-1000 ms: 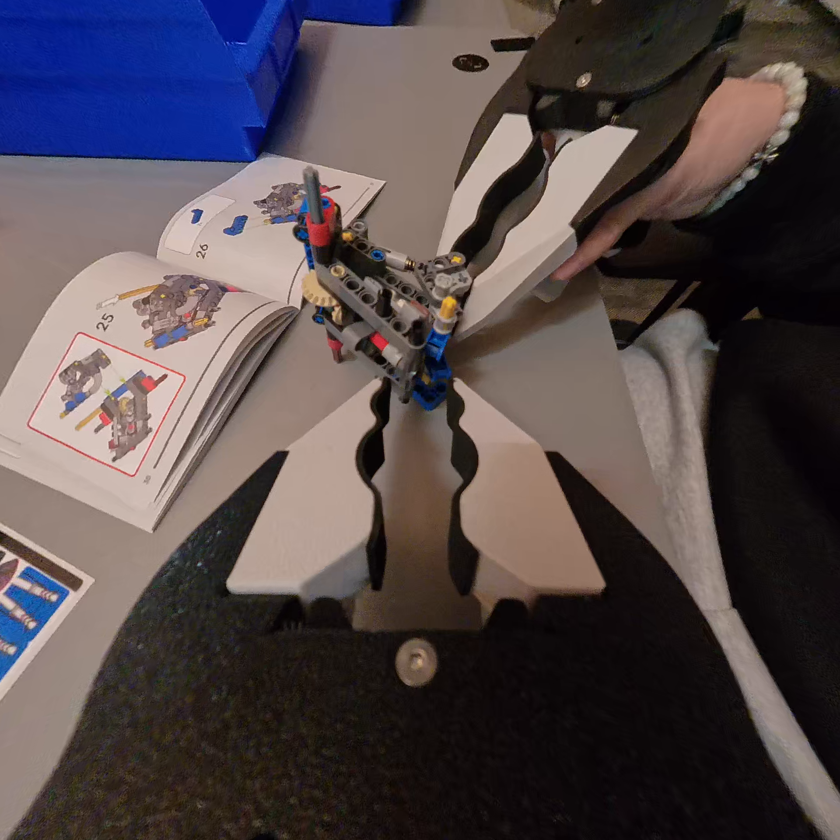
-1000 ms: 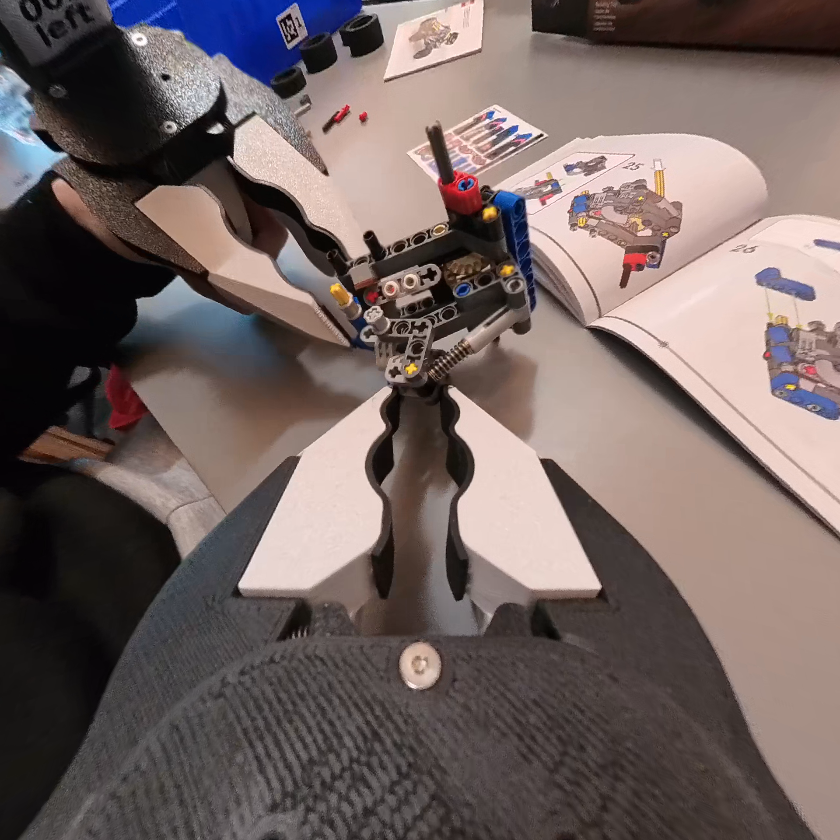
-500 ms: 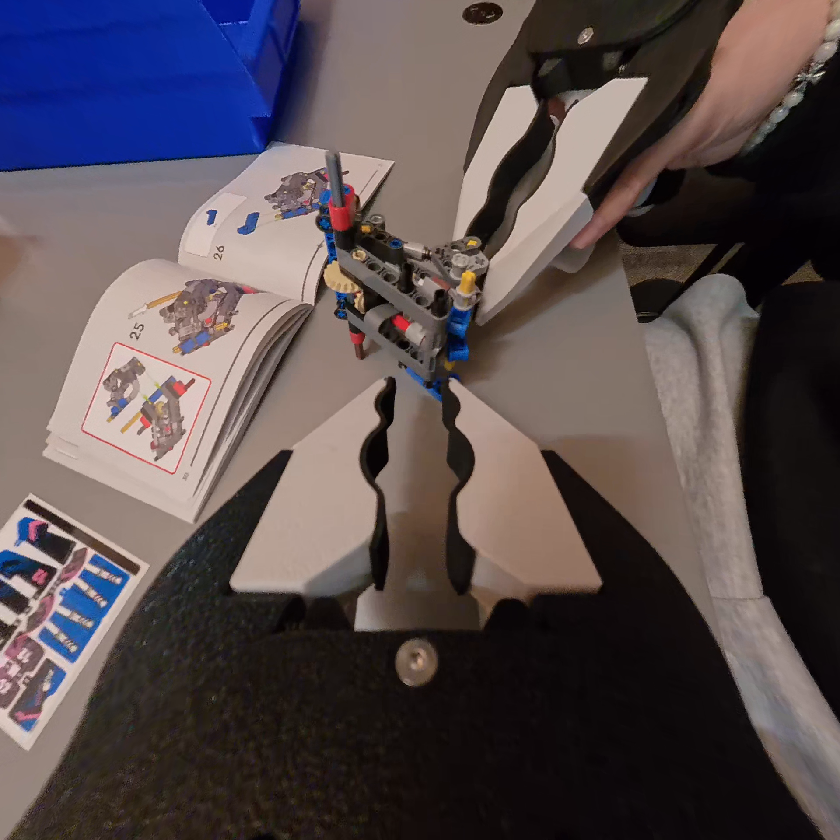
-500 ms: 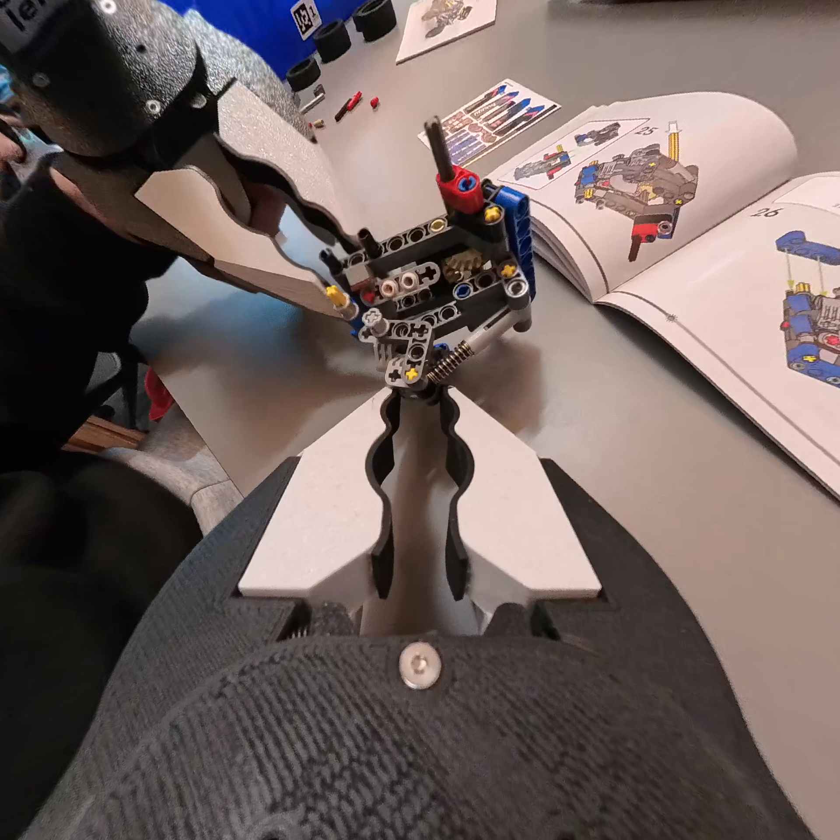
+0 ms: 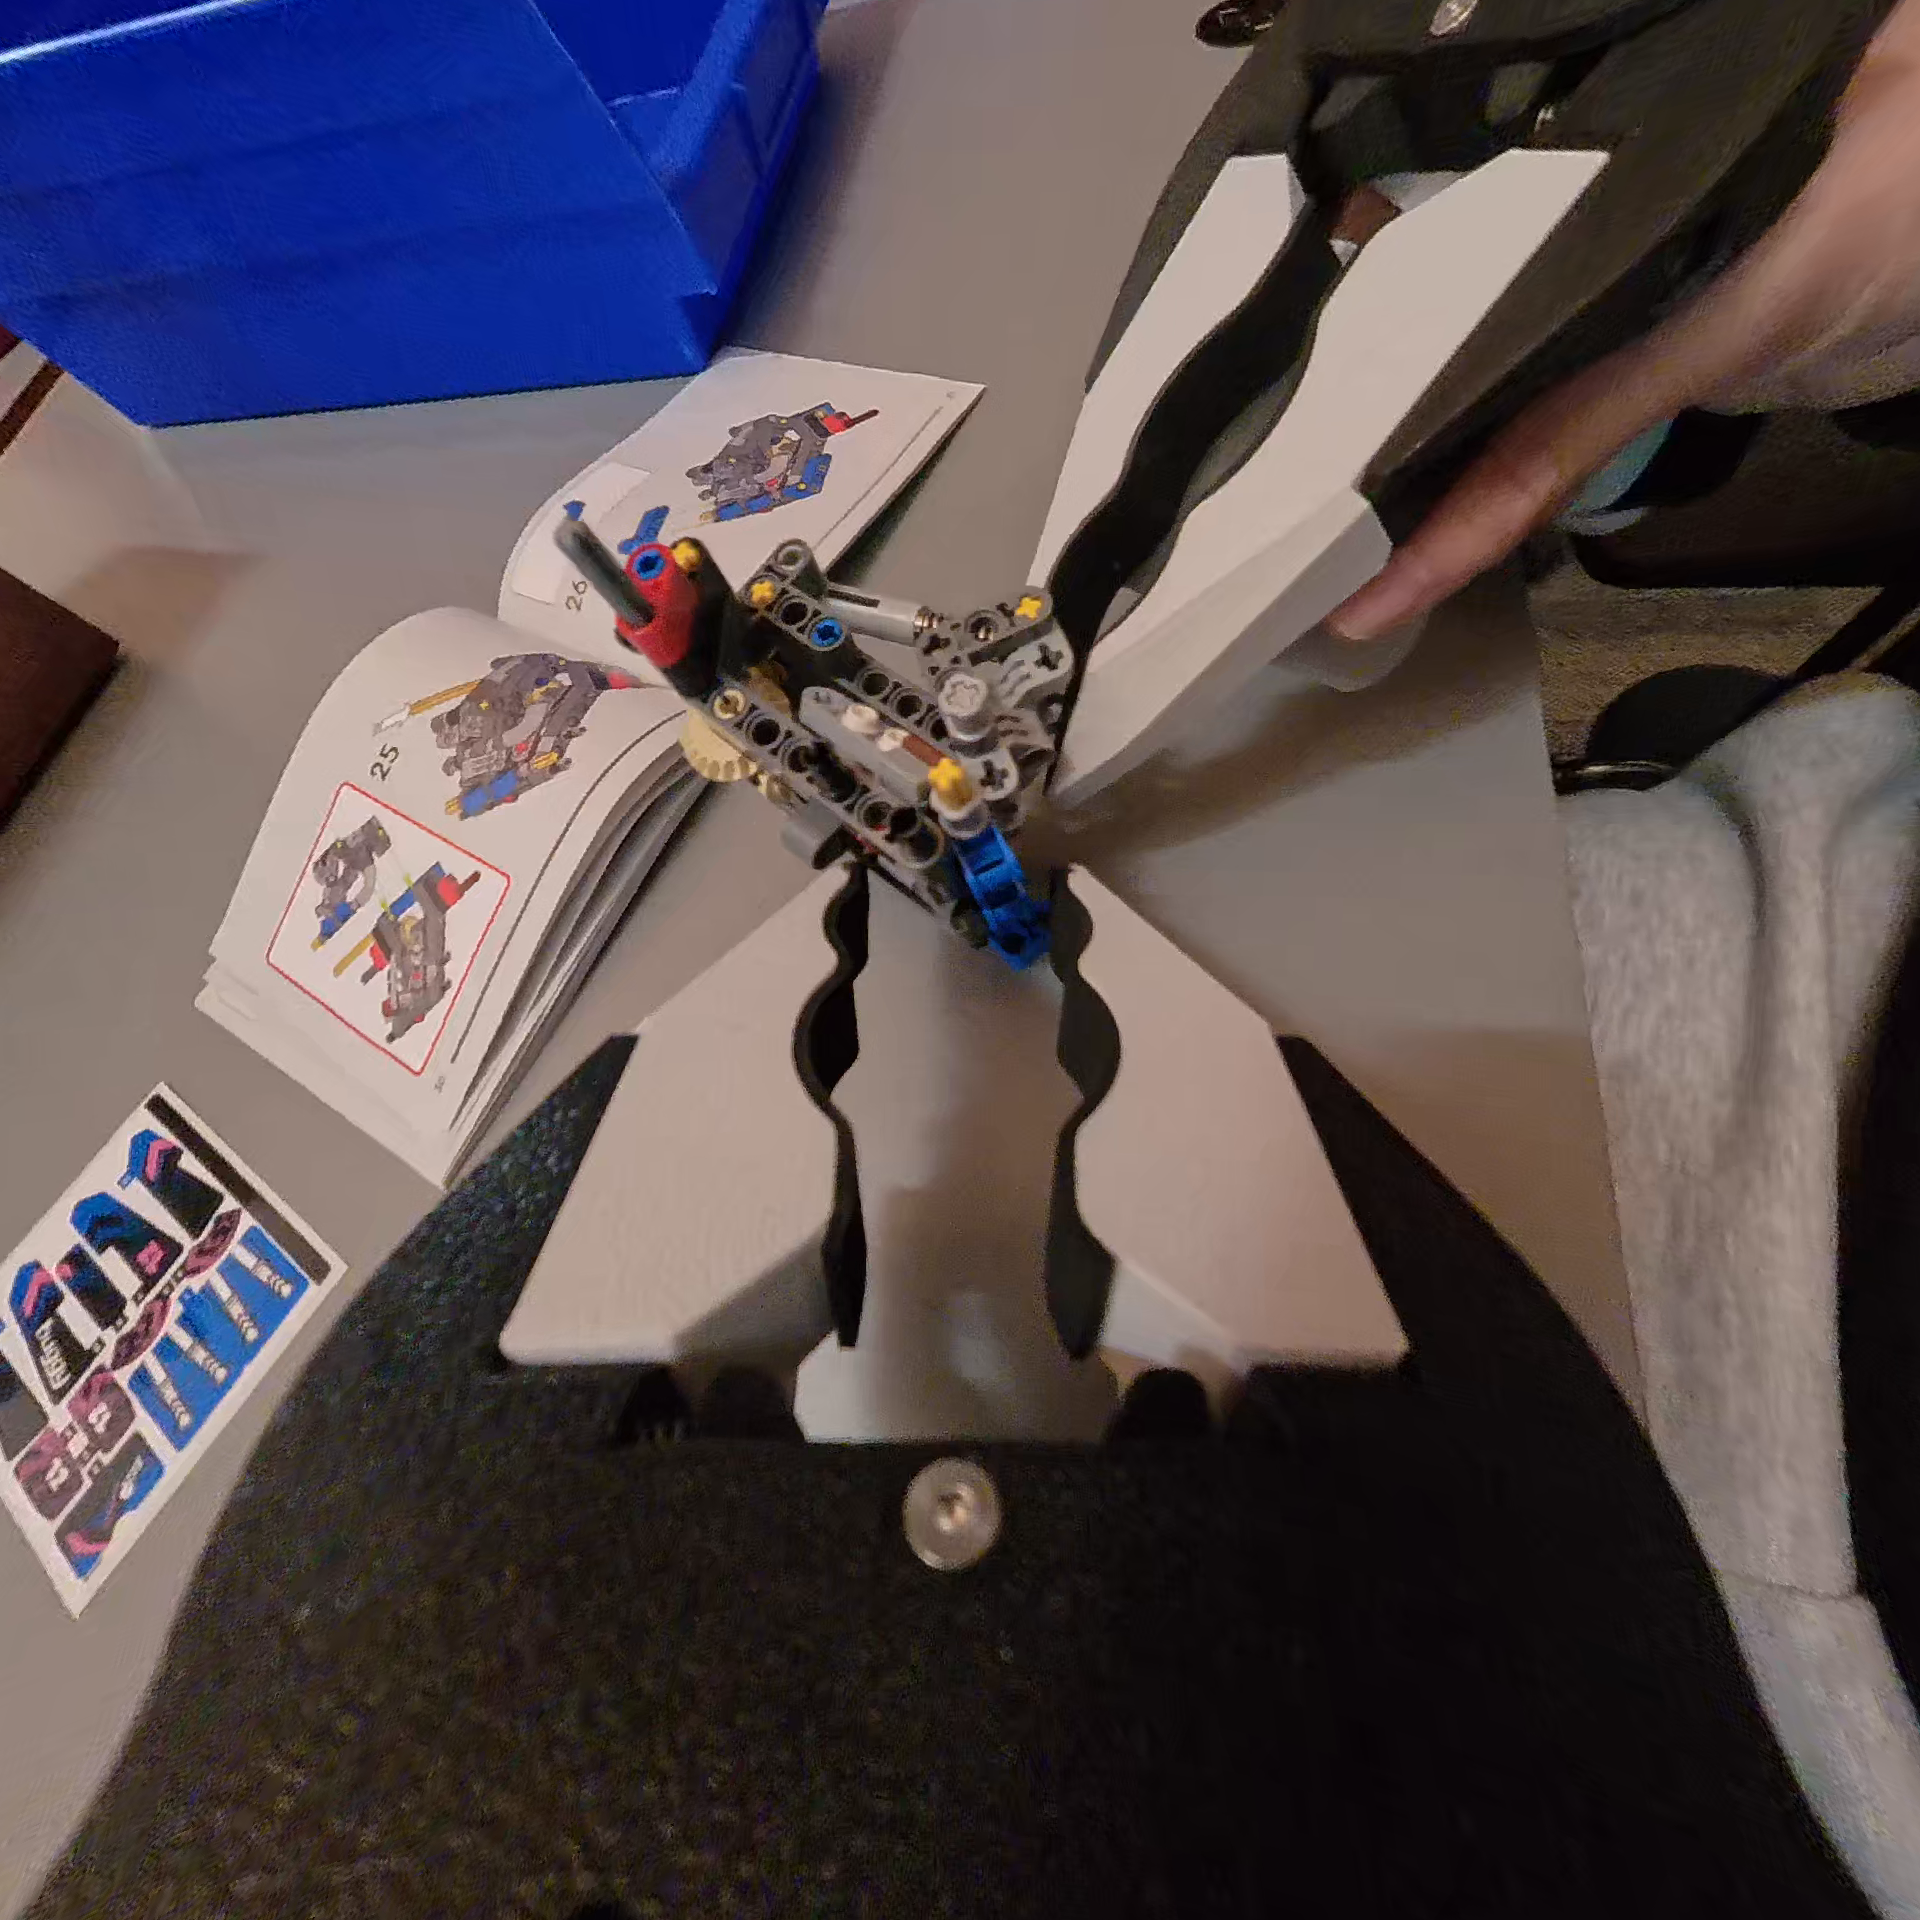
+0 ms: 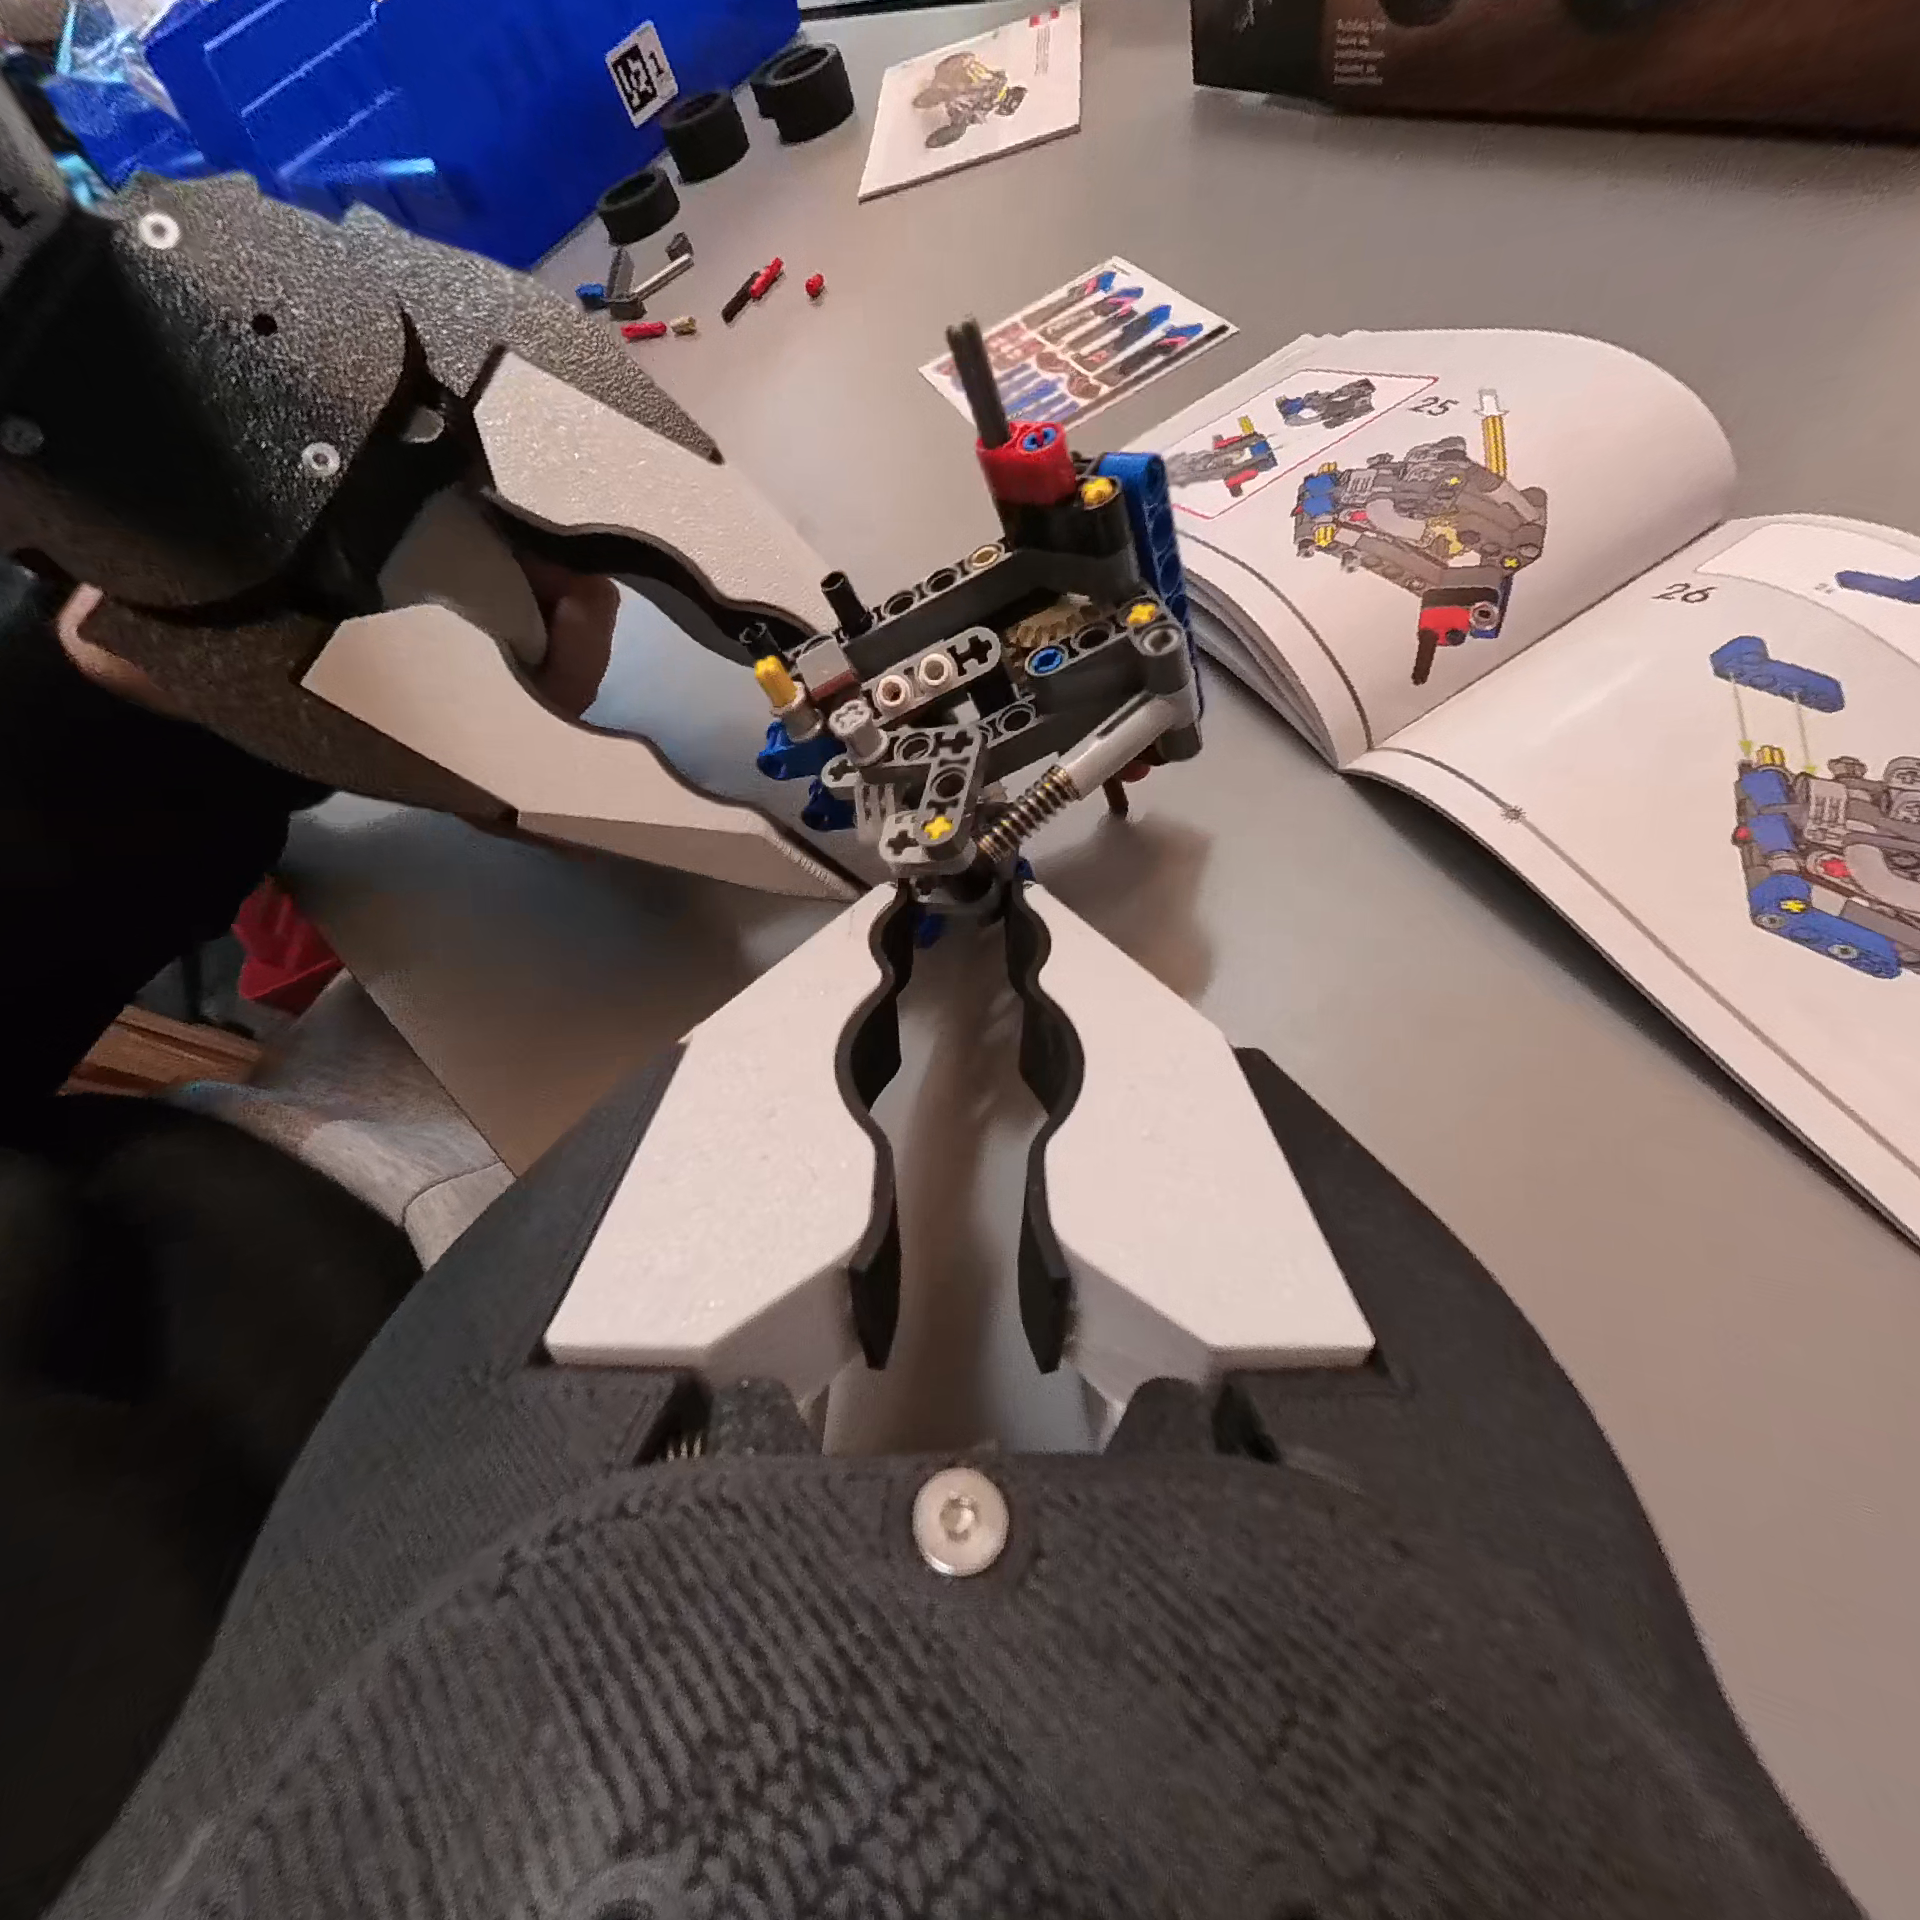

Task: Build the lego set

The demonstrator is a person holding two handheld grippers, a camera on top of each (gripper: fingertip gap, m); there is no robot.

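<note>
Right wrist view shows one lego assembly [image 6: 987, 665] above the worktop [image 6: 1455, 1039] at 12 o'clock, both grippers' fingers clenched on it, three tyres [image 6: 707, 135] at 11 o'clock, one open booklet [image 6: 1558, 644] at 2 o'clock.

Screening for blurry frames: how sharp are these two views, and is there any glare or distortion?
Left wrist view: hand at top right smeared by motion, lego assembly slightly soft, wide-angle bending at the edges. Right wrist view: assembly crisp, blue bin and tyres softer at the top, soft sheen on the table, no harsh glare.
</note>
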